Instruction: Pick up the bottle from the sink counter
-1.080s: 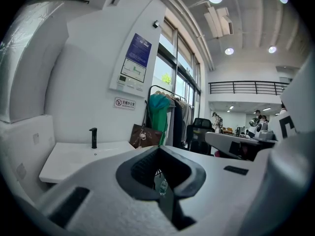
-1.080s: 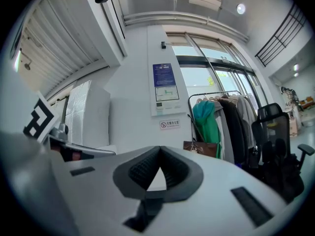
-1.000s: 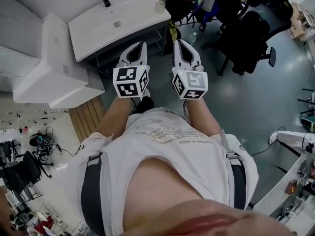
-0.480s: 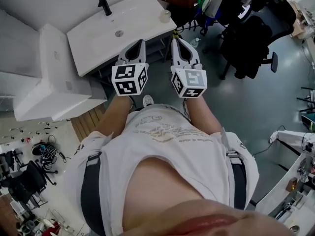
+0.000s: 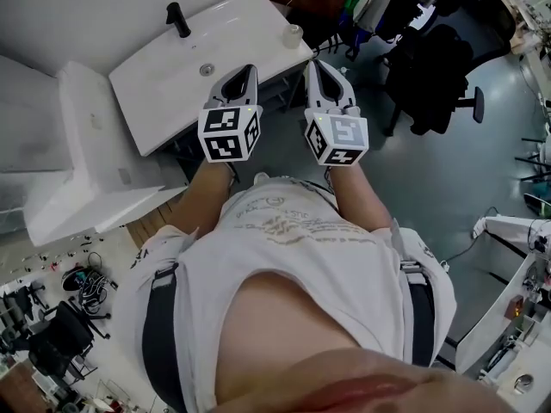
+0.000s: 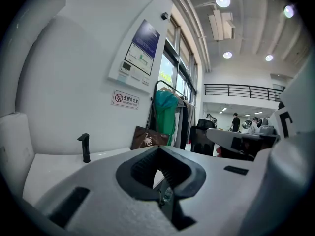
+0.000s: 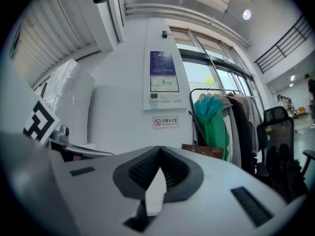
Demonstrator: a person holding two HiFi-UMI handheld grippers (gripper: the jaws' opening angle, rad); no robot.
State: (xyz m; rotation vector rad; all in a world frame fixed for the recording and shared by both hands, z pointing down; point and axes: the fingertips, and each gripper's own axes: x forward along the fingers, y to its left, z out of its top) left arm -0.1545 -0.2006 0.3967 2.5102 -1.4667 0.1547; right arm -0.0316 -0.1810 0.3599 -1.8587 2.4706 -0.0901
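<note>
Straight ahead and below you, the white sink tabletop (image 5: 250,26) runs slantwise across the head view. To its right, a black office chair (image 5: 435,71) stands on the grey floor (image 5: 405,170), well apart from the sink. Your left gripper (image 5: 250,69) points at the tabletop's near edge, its jaws pressed together with nothing between them. Your right gripper (image 5: 317,64) is just beside it, aimed past the tabletop's right-hand corner, and its jaws are likewise closed tip to tip and empty. The black faucet (image 5: 176,17) stands upright at the far edge. The small pale bottle (image 5: 293,34) stands upright on the tabletop's right corner. It is near your right gripper's tips, and neither gripper touches it.
</note>
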